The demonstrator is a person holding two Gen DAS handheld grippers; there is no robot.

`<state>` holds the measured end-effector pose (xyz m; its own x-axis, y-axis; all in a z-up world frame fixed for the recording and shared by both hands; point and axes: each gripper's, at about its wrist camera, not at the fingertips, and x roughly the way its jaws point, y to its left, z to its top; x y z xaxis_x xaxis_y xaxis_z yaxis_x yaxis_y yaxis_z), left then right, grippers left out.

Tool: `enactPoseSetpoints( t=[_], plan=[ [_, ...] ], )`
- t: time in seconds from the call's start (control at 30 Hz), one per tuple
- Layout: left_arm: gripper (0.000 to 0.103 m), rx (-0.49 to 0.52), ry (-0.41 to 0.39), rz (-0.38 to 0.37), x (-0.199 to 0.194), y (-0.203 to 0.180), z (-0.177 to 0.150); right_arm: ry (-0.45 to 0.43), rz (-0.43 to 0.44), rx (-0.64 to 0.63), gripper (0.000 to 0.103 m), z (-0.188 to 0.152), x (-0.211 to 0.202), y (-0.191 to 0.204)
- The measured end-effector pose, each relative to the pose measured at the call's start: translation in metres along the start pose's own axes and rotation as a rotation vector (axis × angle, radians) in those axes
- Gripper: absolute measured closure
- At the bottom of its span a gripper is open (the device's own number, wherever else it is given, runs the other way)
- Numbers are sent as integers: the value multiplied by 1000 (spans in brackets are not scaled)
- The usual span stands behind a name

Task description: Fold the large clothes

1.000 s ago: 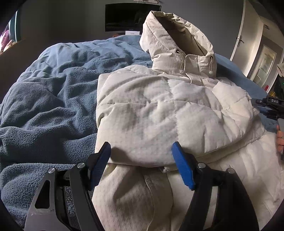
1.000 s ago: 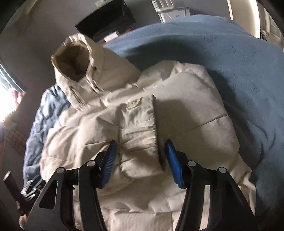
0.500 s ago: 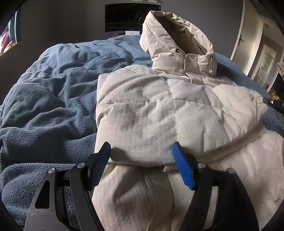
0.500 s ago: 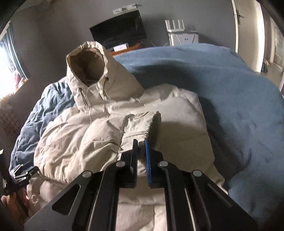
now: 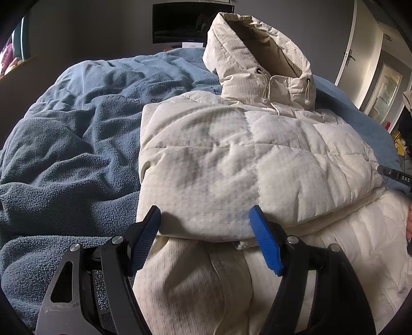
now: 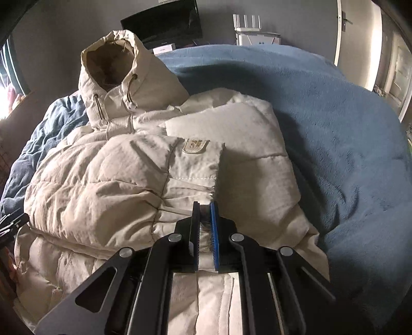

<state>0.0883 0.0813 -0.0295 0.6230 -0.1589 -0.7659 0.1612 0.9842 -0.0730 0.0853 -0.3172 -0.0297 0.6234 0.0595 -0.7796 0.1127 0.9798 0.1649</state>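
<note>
Jacket (image 5: 231, 159): cream quilted puffer, lies front-up on the bed, hood (image 5: 255, 54) propped upright at the far end with drawcords hanging. One sleeve is folded across the chest; its cuff (image 6: 195, 180), with a badge (image 6: 195, 146) just above the gathered elastic, points toward the right tool. Lower body of the jacket spreads toward the cameras, unfolded.

Right tool (image 6: 204, 226): jaws nearly together, blue pads pinching the edge of the sleeve cuff.

Left tool (image 5: 206, 242): jaws wide, nothing gripped; tips hover at the lower edge of the folded sleeve, one pad just beside the jacket's side edge, the other over the fabric.

Blue fleece blanket (image 5: 67, 154) covers the bed, heavily rumpled on the jacket's left side in the left wrist view, smoother on the other side (image 6: 334, 123).

Beyond the bed: grey wall, dark monitor (image 5: 185, 23), white router with antennas (image 6: 255, 33), white door (image 5: 360, 46) with handle. Nothing sits on the jacket; the upright hood is the only bulk at the top.
</note>
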Motion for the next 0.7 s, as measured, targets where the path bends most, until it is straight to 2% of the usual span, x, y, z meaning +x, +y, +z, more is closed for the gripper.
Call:
enactPoseSetpoints(
  t=[0.13, 0.17, 0.2, 0.27, 0.37, 0.43, 0.5, 0.6, 0.7],
  plan=[
    [34, 0, 1, 0, 0, 0, 0, -47, -36, -44, 91, 7, -12, 9],
    [34, 1, 0, 0, 0, 0, 0, -60, -37, -53, 83, 9, -14, 12],
    [34, 1, 0, 0, -1, 0, 1, -75, -29, -60, 70, 10, -17, 16],
    [34, 0, -2, 1, -2, 0, 1, -98, -4, -67, 57, 12, -21, 21],
    [29, 1, -36, 18, -10, 0, 3, -112, 27, -112, 47, 15, -20, 35],
    [13, 21, -76, 39, -20, -6, 7, -90, 55, -141, 46, 15, -12, 43],
    [10, 55, -82, 25, -21, -15, 10, -72, 69, -158, 46, 12, -4, 47],
    [8, 119, -7, 50, -2, -32, 10, -18, 70, -170, 46, 6, 13, 50],
    [7, 133, 85, 58, 25, -37, 5, 17, 79, -168, 44, -1, 28, 45]
  ],
)
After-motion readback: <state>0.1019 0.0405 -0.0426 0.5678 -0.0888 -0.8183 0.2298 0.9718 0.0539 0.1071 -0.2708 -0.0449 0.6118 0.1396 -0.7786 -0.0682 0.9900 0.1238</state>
